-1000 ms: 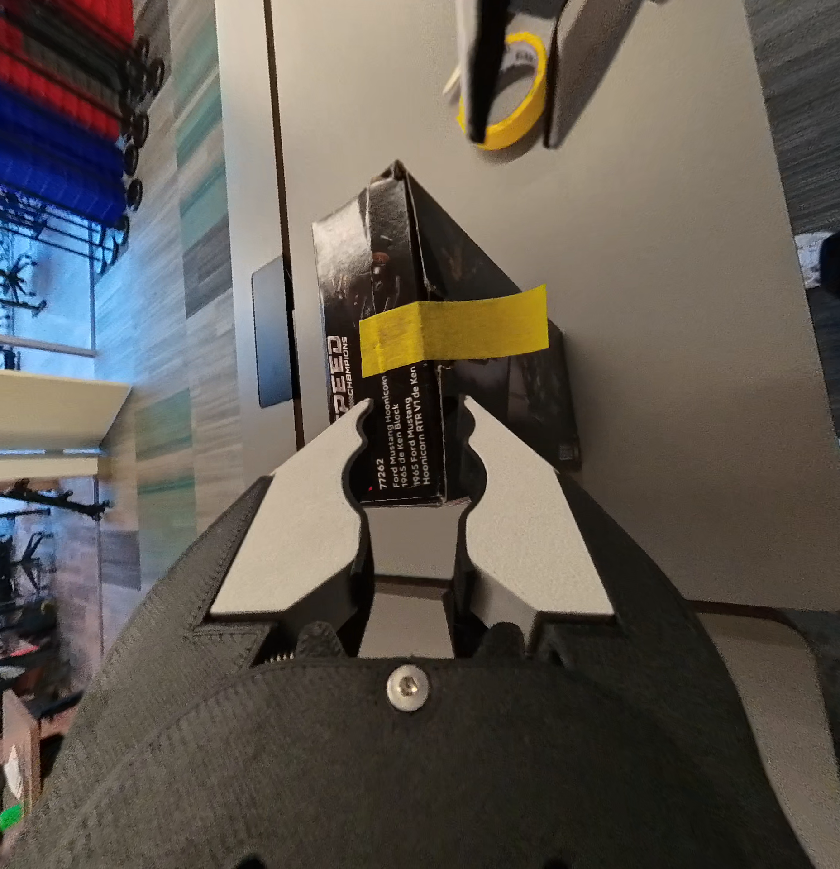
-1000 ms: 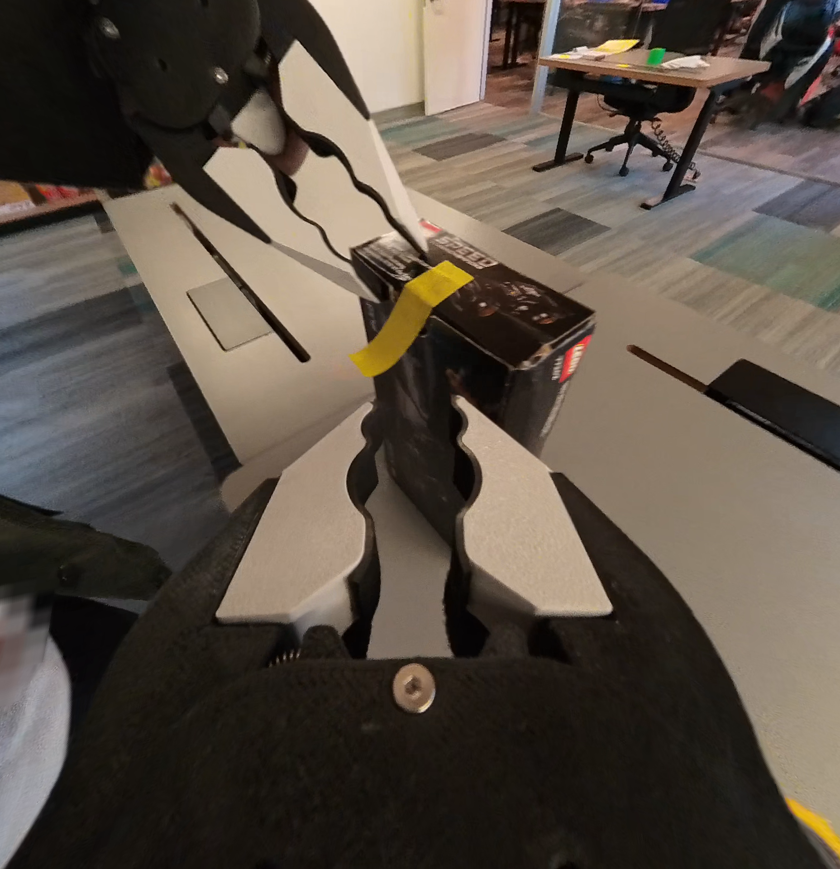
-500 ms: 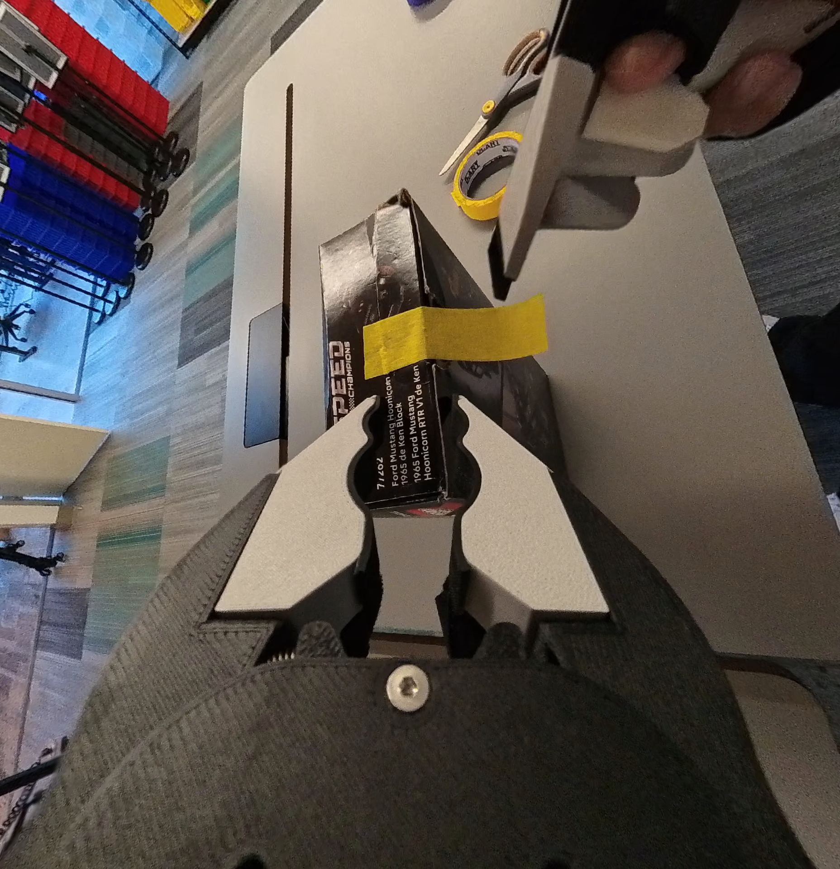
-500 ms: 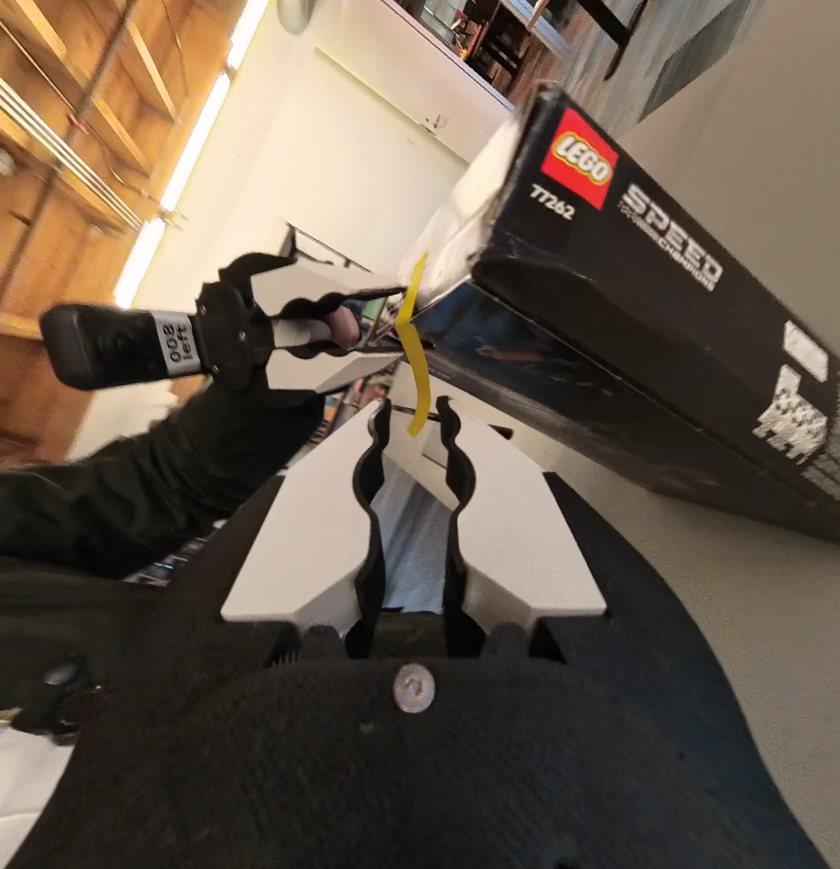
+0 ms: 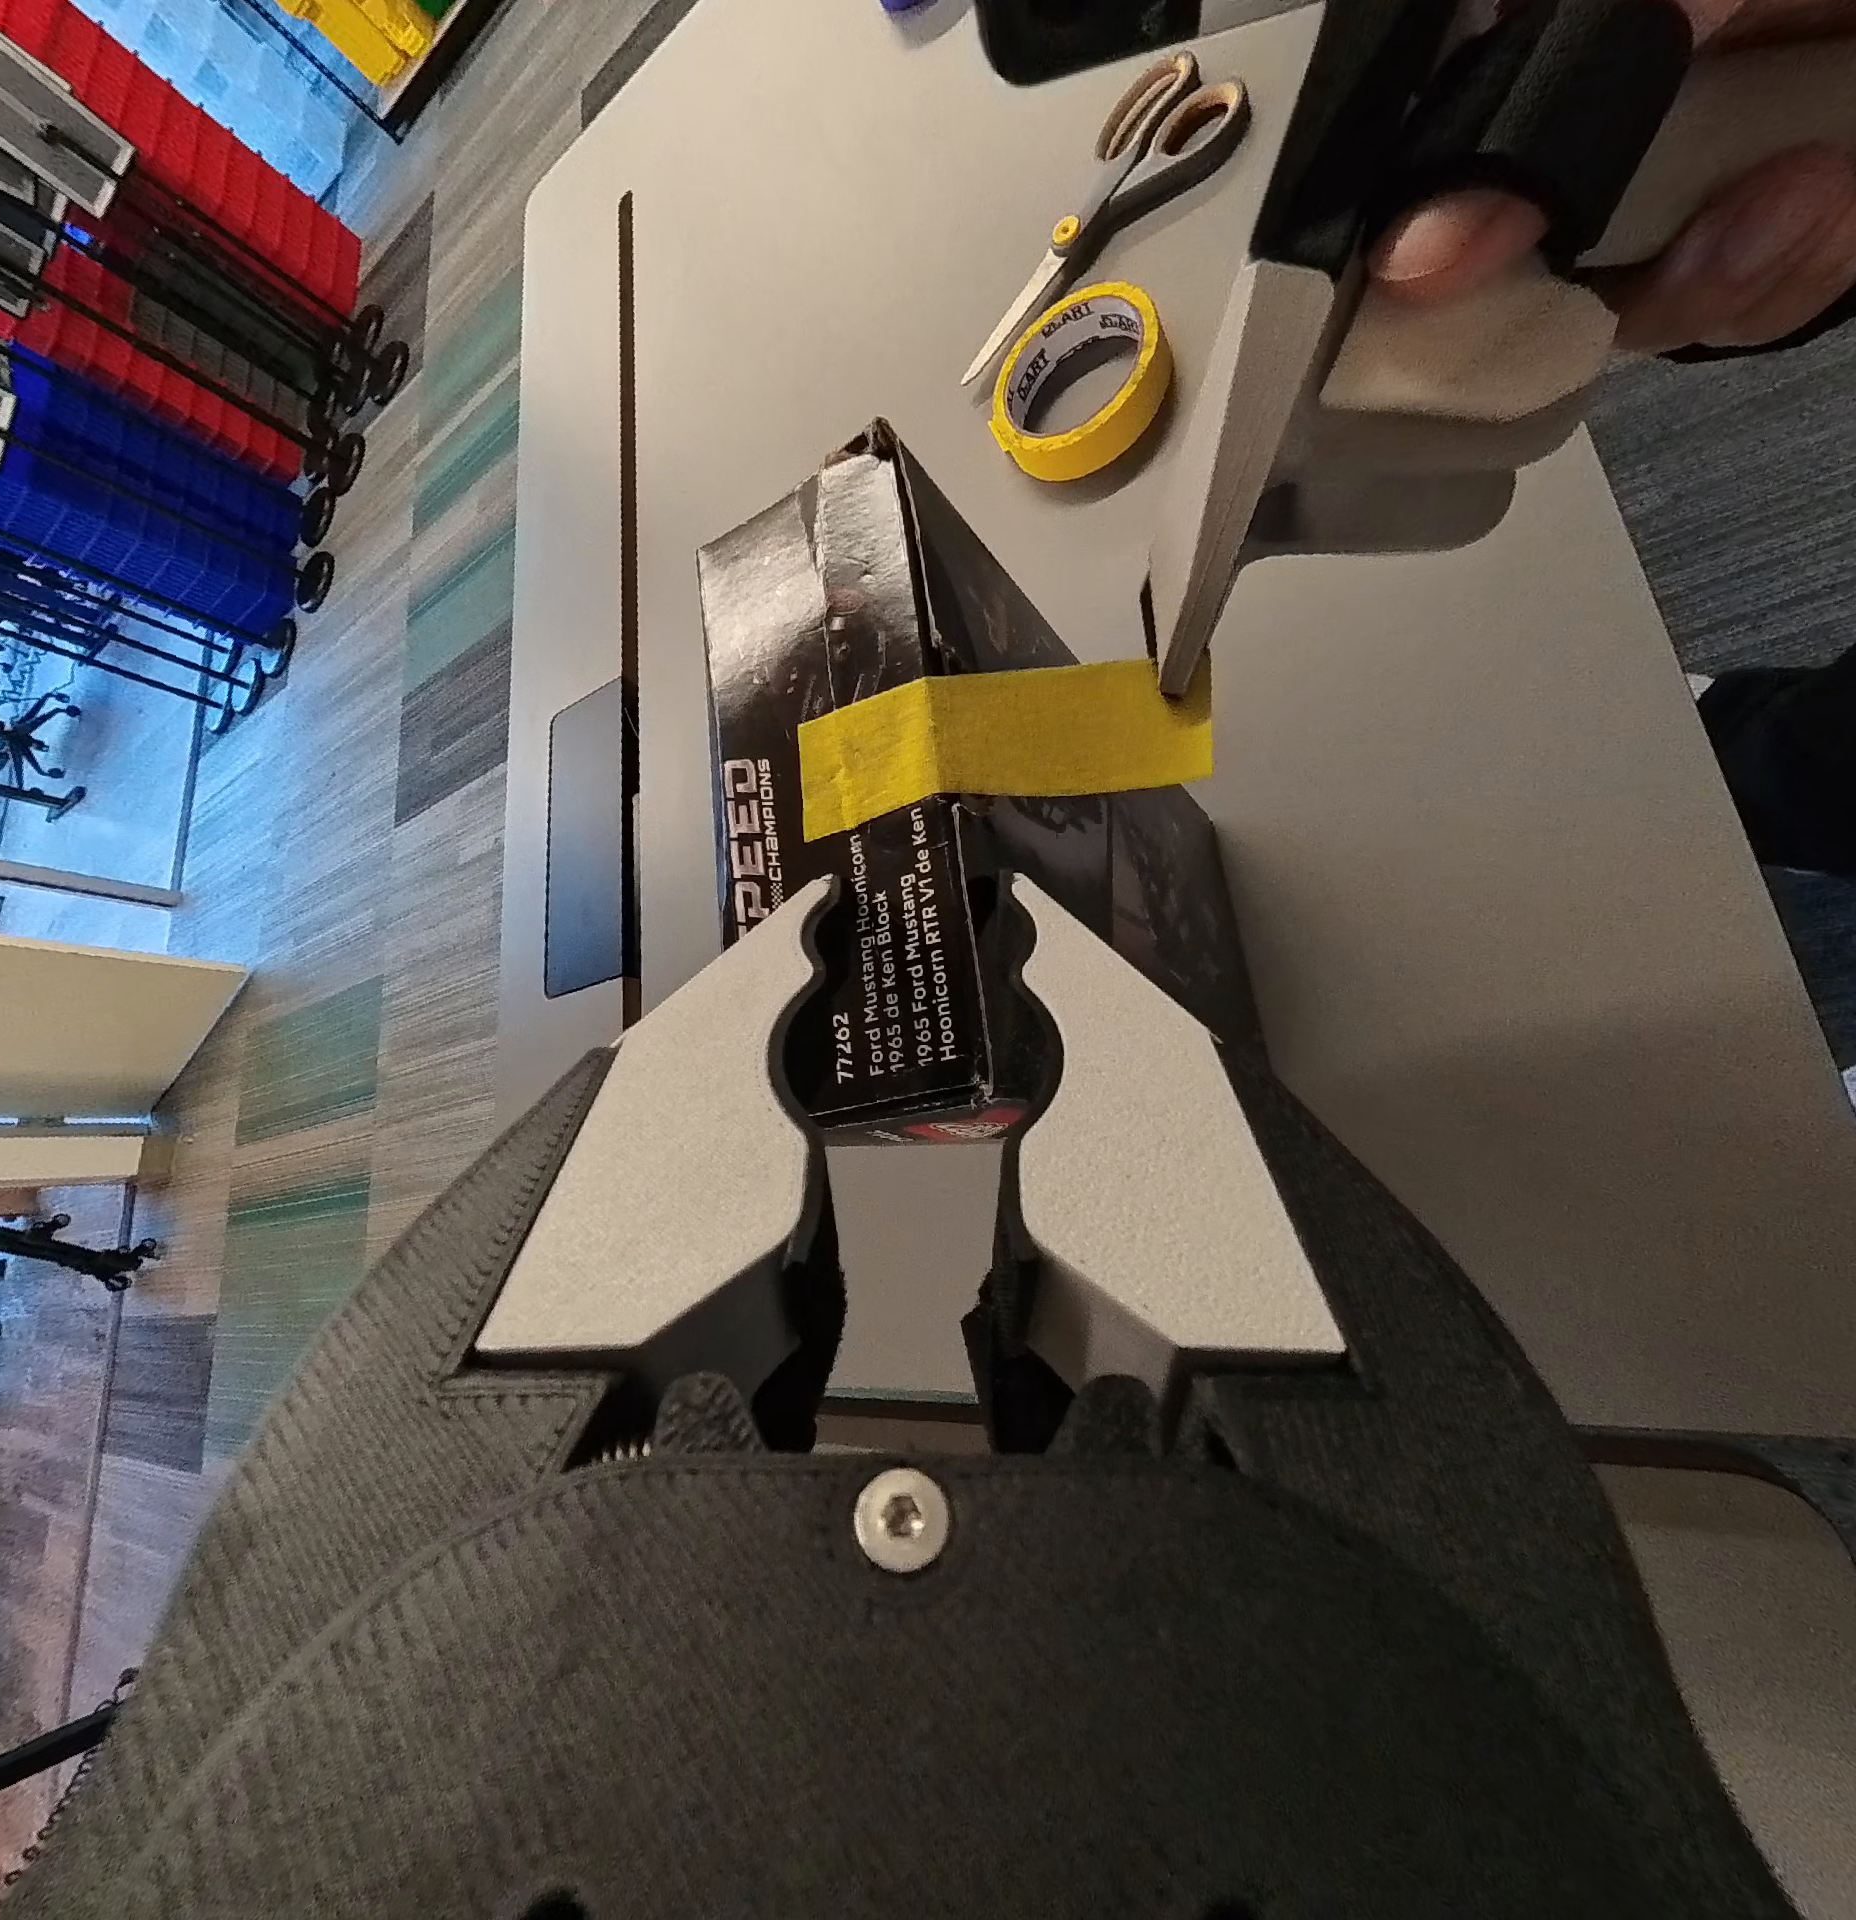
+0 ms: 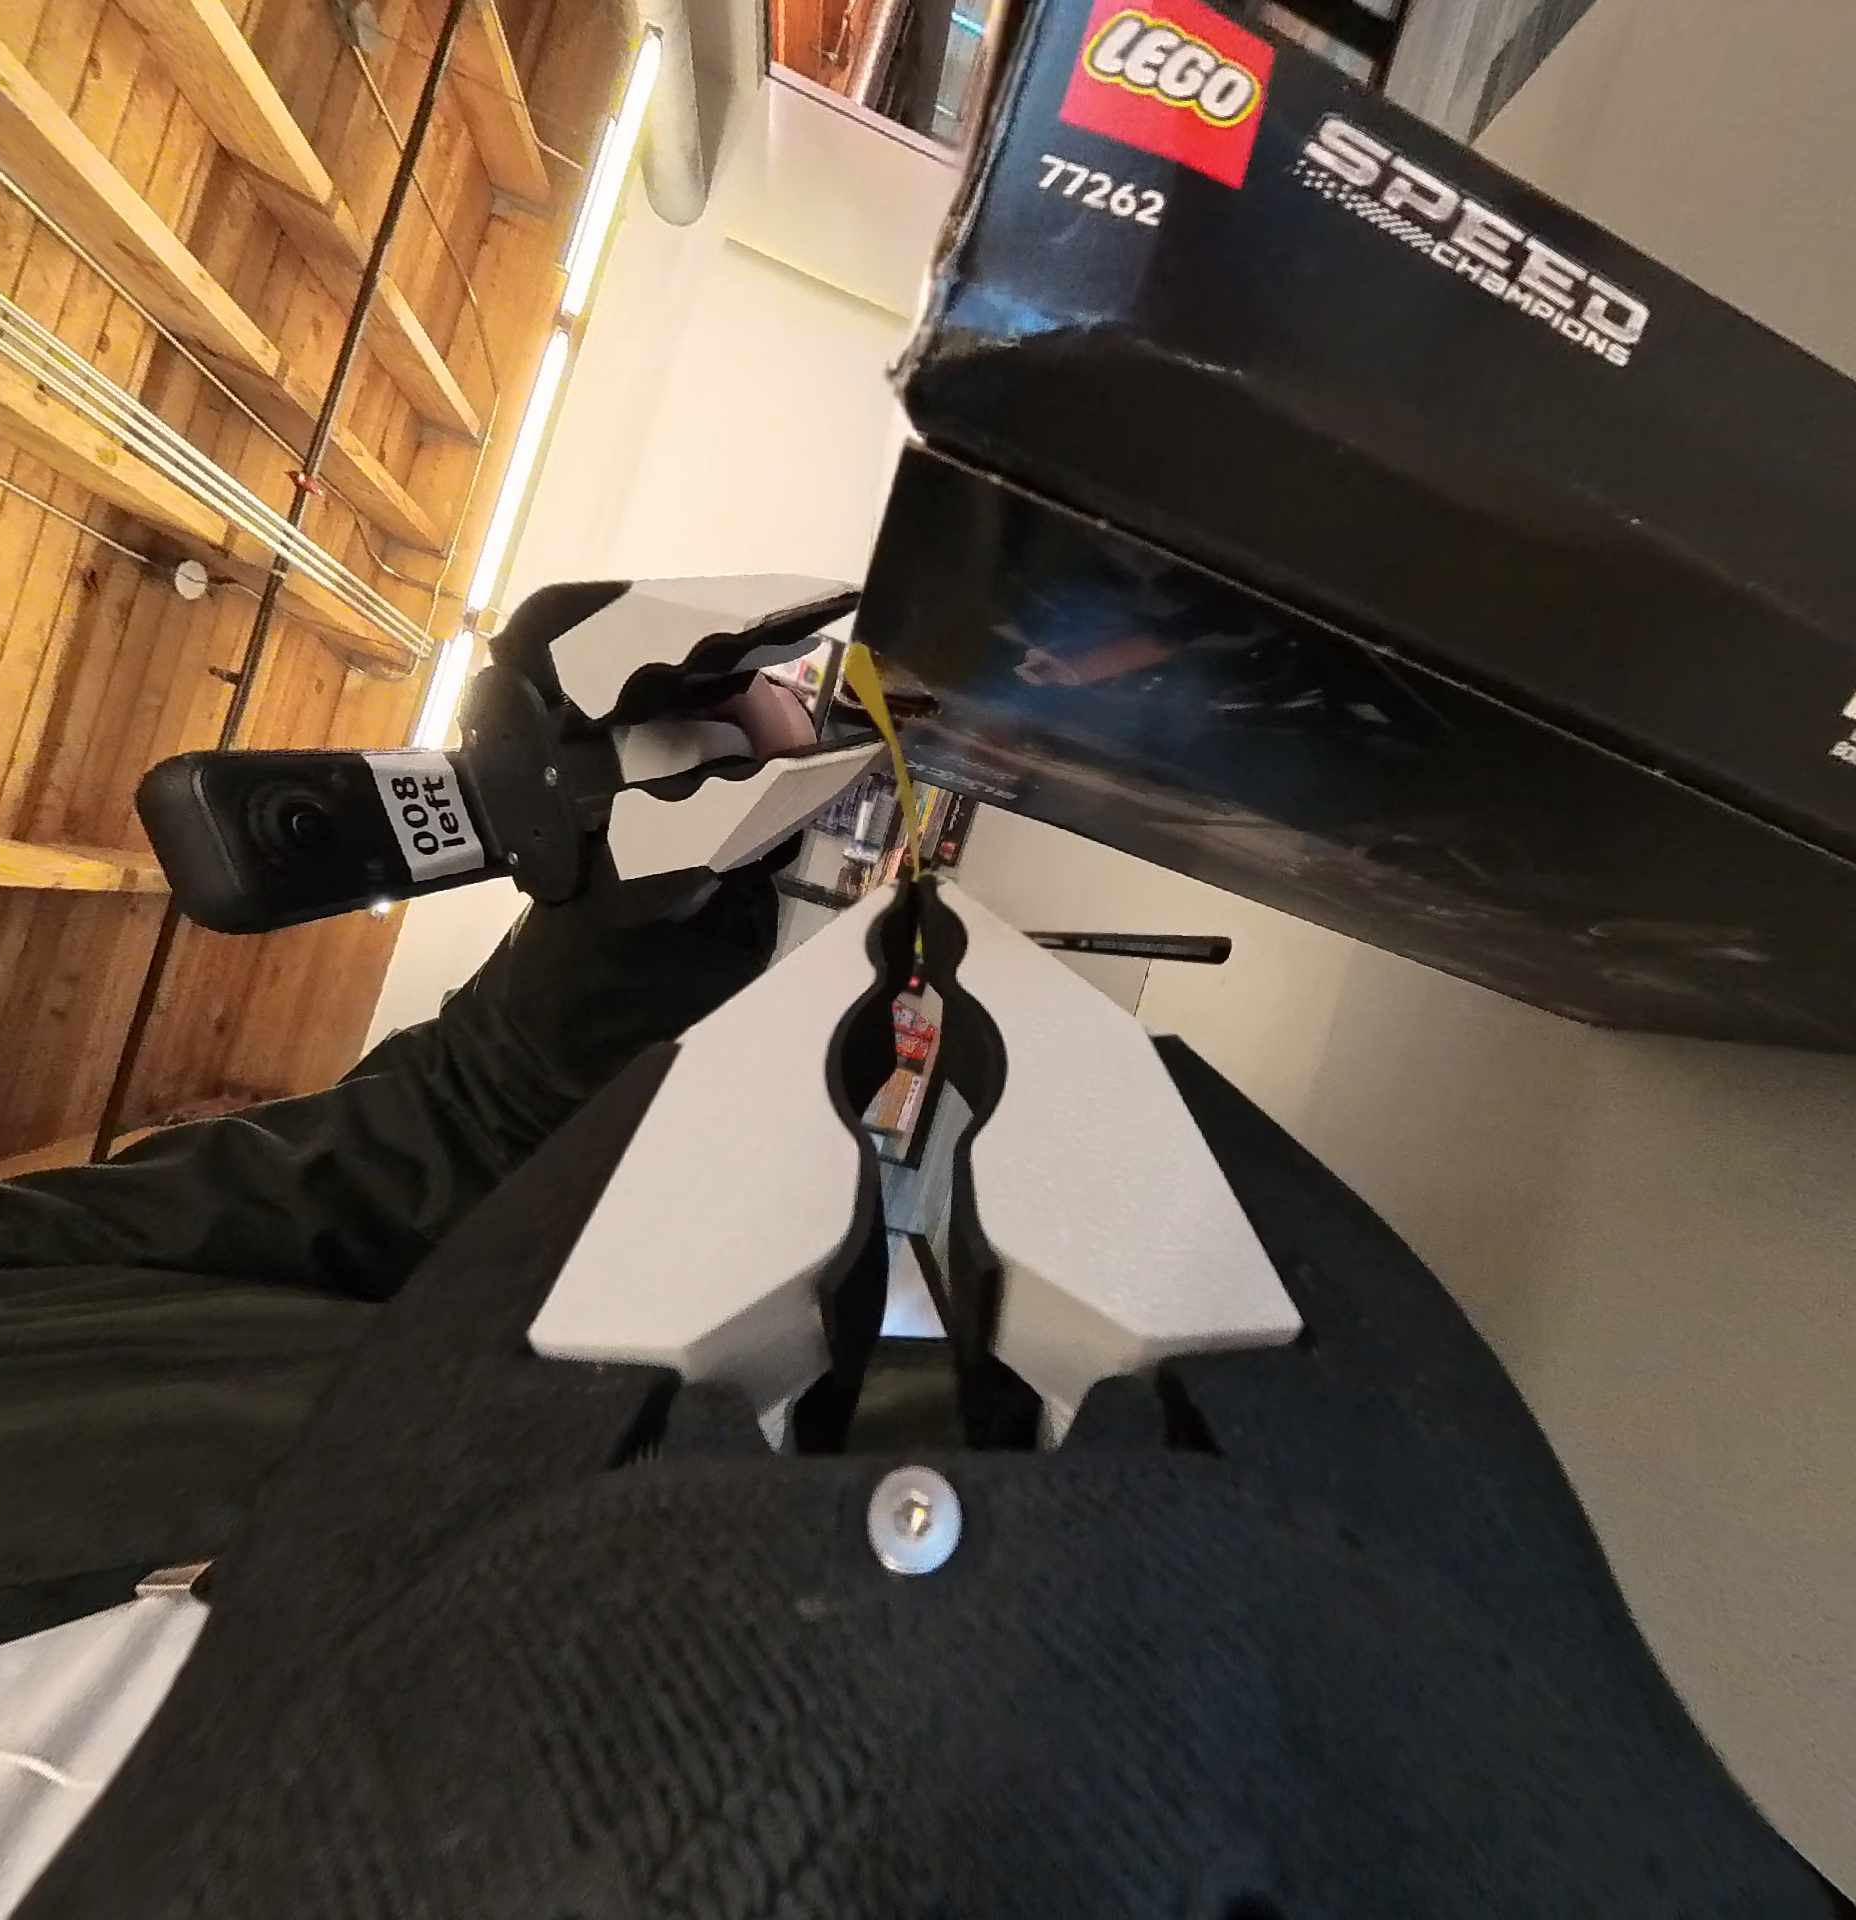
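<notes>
A black cardboard toy box (image 5: pixel 768 644) stands on edge on the grey table (image 5: pixel 1423 935). My left gripper (image 5: pixel 924 894) is shut on the box's upper edge near one end. A yellow tape strip (image 5: pixel 1007 748) is stuck over that edge, and its free end sticks out to the right. My right gripper (image 5: pixel 1173 665) comes in from the upper right and pinches that free end. In the right wrist view my right gripper (image 6: pixel 919 883) is shut on the thin tape strip (image 6: pixel 889 732) just below the box (image 6: pixel 1319 468). The left gripper (image 6: pixel 856 675) shows there on the box's edge.
A yellow tape roll (image 5: pixel 1085 379) and grey-handled scissors (image 5: pixel 1100 208) lie on the table behind the box. A cable slot (image 5: pixel 625 520) and a grey cover plate (image 5: pixel 586 842) run along the table's left side. Racks of red and blue bins (image 5: pixel 124 312) stand beyond. Tip to tip, the grippers are about 5 centimetres apart.
My right gripper left the box's side, swung round to the tape's free end and shut on it. My left gripper kept its hold on the box's edge.
</notes>
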